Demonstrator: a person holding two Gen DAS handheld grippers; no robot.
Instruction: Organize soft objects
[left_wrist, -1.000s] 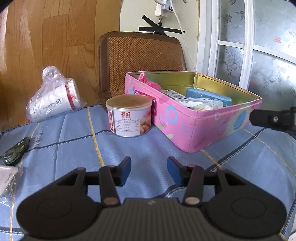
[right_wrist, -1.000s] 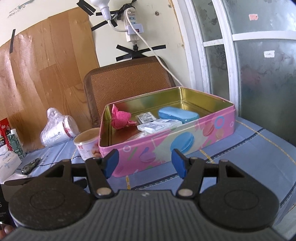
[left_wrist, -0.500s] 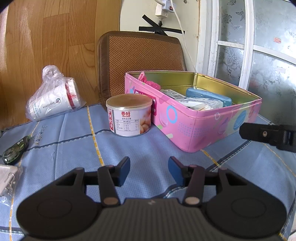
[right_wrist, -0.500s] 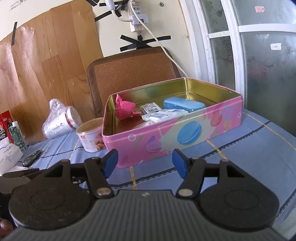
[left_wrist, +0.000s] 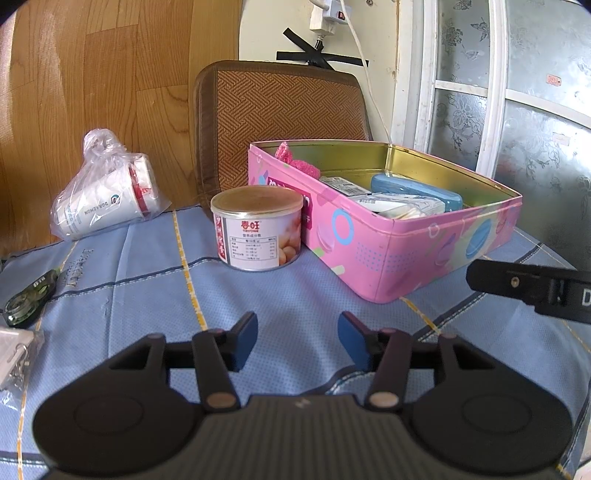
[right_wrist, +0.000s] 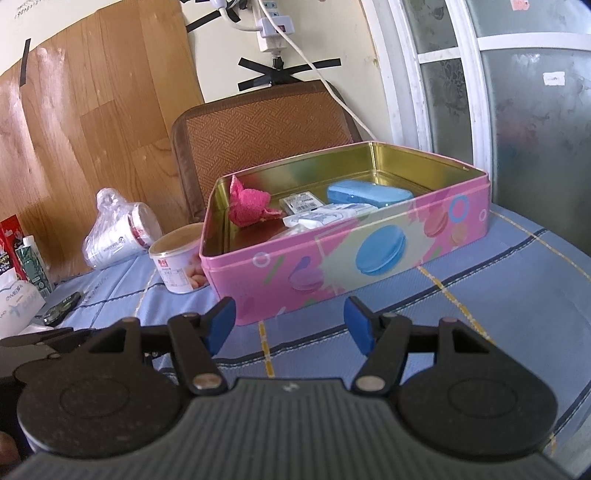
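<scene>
An open pink tin (left_wrist: 388, 254) (right_wrist: 369, 254) stands on the blue tablecloth. Inside it lie a pink soft cloth (right_wrist: 249, 203) (left_wrist: 295, 162) at the left end, white packets (right_wrist: 325, 214) (left_wrist: 399, 206) and a blue case (right_wrist: 369, 192) (left_wrist: 417, 188). My left gripper (left_wrist: 297, 341) is open and empty, low over the cloth in front of the tin. My right gripper (right_wrist: 290, 323) is open and empty, just in front of the tin's near wall; part of its body (left_wrist: 528, 288) shows at the right in the left wrist view.
A round can (left_wrist: 256, 227) (right_wrist: 177, 262) stands touching the tin's left side. Bagged paper cups (left_wrist: 103, 199) (right_wrist: 118, 232) lie at back left. A dark key fob (left_wrist: 26, 304) and a clear packet (left_wrist: 14, 354) lie at left. A brown chair back (left_wrist: 280, 122) stands behind the table.
My right gripper has drawn back and leftward, away from the tin. My left gripper has hardly moved. Both stay open.
</scene>
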